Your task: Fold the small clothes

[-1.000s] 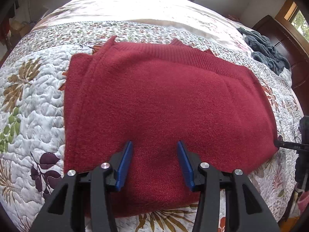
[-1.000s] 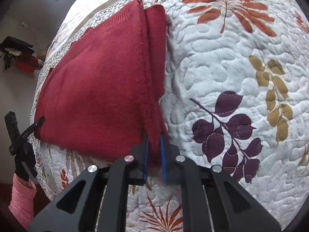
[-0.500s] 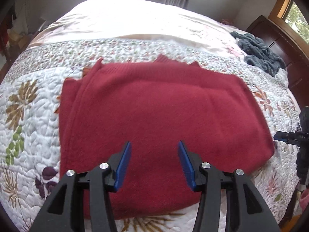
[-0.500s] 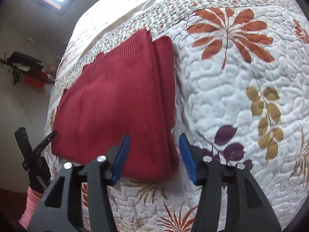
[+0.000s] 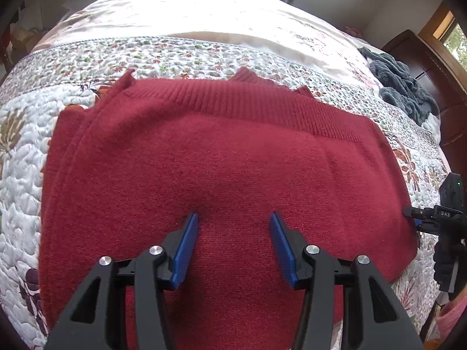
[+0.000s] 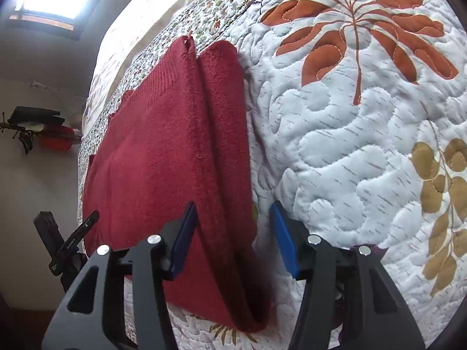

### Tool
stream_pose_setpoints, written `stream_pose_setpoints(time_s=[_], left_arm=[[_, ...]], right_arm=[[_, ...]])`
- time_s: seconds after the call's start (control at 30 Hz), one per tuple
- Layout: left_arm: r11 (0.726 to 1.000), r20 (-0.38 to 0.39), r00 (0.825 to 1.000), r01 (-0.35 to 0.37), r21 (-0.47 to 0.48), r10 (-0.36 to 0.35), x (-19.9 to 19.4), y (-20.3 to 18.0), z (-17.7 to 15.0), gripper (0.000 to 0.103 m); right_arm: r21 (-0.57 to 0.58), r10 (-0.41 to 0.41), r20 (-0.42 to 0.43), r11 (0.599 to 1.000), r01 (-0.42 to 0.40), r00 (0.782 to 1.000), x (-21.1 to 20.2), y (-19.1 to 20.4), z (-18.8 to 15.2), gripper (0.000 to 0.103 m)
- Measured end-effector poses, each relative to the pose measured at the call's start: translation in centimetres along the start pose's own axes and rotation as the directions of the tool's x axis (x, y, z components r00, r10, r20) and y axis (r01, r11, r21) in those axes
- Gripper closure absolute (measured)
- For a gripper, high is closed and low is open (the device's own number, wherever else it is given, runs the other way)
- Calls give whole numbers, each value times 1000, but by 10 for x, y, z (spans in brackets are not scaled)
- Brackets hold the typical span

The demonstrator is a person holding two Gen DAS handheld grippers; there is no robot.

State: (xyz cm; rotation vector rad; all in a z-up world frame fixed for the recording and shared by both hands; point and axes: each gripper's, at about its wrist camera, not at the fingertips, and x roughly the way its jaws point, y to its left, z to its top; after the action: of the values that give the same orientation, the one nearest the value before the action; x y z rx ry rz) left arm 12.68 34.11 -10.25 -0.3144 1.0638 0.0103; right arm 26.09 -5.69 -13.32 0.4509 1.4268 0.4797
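Red sweater is lying folded flat on the bed's floral quilt, ribbed hem on the far side, a narrow folded strip sticking out along one edge. Left claw hangs right over the sweater's near part, jaws spread wide, gripping nothing. Right claw sits at the sweater's folded edge, also released, straddling that edge with one blue pad over the knit. Beyond the sweater's far corner there's a grey blanket bunched by the dark wooden headboard. Nothing's lying on the sweater itself.
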Motion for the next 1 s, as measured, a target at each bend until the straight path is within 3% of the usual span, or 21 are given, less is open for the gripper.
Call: stream_pose_setpoints(time_s=[0.1,0.2,0.33,0.43,0.57,0.73,1.0], left_arm=[[1000,3,1000,3,1,-3,2,2,-1,51],[1000,5,1000,-2,9,2,4,1,-2,51],[1000,6,1000,4,12,-4,3,2,-4,51],[1000,6,1000,16,8,-17,3,4,-4,51],[1000,6,1000,22,5,-22,3,6,-5,51],[1000,7,1000,20,10,-20,4,6,-5,51],[1000,8,1000,28,-6,-28,7,8,-5,51]], right_arm=[[-16,4,9,1000,-4,1000,2,3,0,55],[-18,26,12,1000,-25,1000,4,4,2,74],[-38,81,36,996,-80,996,-2,11,-2,82],[-47,142,65,989,-139,988,-11,13,-3,84],[-14,82,48,997,-82,995,-2,3,-2,86],[25,93,46,995,-94,995,7,-8,-2,86],[39,43,37,998,-45,998,9,0,0,86]])
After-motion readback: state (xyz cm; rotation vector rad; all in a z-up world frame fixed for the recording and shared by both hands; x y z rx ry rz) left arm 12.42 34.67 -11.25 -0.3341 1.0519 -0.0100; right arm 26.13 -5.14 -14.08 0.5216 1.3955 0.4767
